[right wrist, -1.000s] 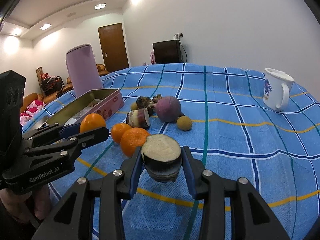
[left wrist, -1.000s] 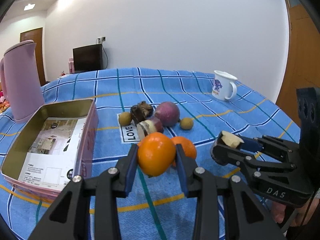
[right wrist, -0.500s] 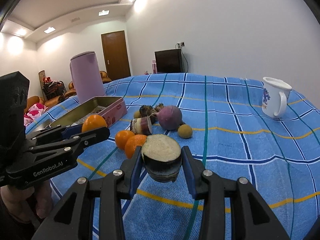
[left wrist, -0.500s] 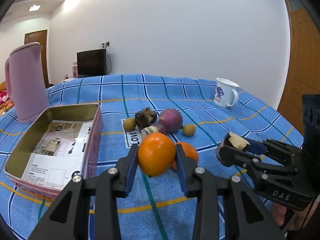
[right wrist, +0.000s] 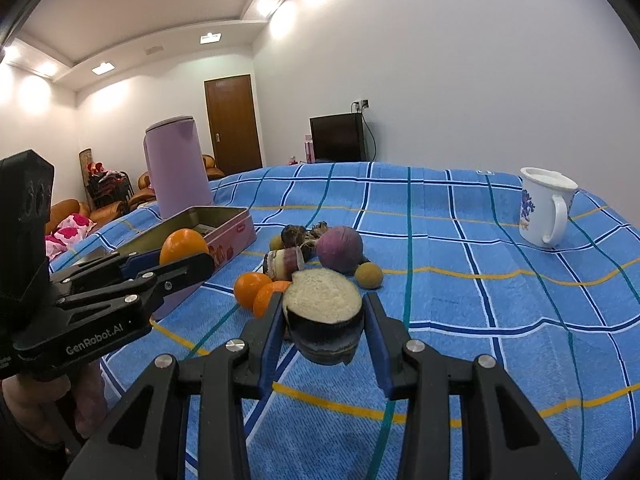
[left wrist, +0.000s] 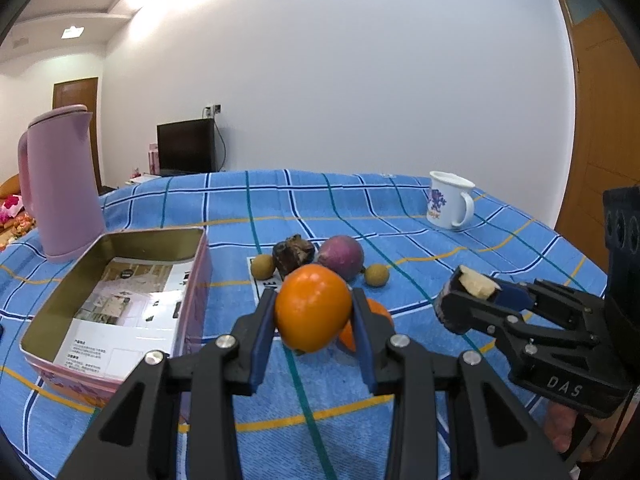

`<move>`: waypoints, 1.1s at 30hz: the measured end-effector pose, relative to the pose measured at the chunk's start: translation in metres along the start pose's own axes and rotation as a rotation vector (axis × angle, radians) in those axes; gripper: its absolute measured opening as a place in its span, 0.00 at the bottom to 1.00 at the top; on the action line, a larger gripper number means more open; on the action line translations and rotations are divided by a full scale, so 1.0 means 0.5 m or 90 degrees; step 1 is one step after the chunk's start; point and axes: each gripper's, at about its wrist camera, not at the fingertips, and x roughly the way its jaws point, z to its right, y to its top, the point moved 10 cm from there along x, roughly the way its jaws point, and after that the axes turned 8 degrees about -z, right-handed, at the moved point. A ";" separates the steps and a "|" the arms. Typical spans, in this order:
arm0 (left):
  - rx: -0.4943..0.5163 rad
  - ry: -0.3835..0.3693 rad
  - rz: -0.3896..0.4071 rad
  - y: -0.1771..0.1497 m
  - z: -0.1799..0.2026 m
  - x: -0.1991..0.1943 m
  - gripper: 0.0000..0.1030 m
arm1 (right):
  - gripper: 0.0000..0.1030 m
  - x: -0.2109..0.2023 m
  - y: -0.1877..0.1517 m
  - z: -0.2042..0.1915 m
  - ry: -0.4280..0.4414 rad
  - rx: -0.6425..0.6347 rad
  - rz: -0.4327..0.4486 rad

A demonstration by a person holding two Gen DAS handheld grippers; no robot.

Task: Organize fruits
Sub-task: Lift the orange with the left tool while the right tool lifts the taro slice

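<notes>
You are clamping the left gripper [left wrist: 313, 312] on a round orange fruit [left wrist: 312, 307], its blue pads pressed to both sides, and the right gripper [right wrist: 325, 322] on a cut chunk of dark-skinned, pale-fleshed fruit [right wrist: 325, 320], cut face up. Over the last second you have been tipping both tools slightly upward: the checked cloth has sunk lower in both views and more wall is showing, while neither grip has changed. Both pieces are hanging clear of the cloth, so I judge you are carrying them, and the likely goal is the open rectangular pink tin box [left wrist: 192, 304] lying near the table's left edge, beside your left gripper. Only a printed paper sheet is lying in it as far as I can see.

The rest are sitting in a cluster mid-table: two more small oranges [right wrist: 252, 287], a round purple fruit [right wrist: 340, 250], a small brownish round fruit [right wrist: 369, 275], another one [left wrist: 263, 267] by the white label, a dark knobbly lump [left wrist: 293, 253] and a cut striped piece [right wrist: 285, 263]. The table is wearing a blue cloth with dark, teal and yellow lines [right wrist: 500, 300]. A tall pink plastic jug [left wrist: 60, 184] is standing at the left edge behind the tin, a white printed mug [right wrist: 542, 208] near the far right edge. Beyond are a white wall, a black screen [left wrist: 186, 146] and brown doors.
</notes>
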 end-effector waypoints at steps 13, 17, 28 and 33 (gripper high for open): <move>0.016 0.022 0.037 0.015 0.006 -0.027 0.37 | 0.39 -0.020 0.010 0.006 0.003 0.008 0.032; 0.024 0.034 0.056 0.030 0.003 -0.045 0.37 | 0.39 -0.023 0.013 0.012 0.008 0.023 0.031; 0.026 0.060 0.057 0.050 -0.016 -0.059 0.37 | 0.39 -0.034 0.050 -0.008 0.012 0.005 0.038; 0.019 0.079 0.046 0.055 -0.037 -0.057 0.37 | 0.39 -0.029 0.076 -0.026 0.024 -0.008 0.037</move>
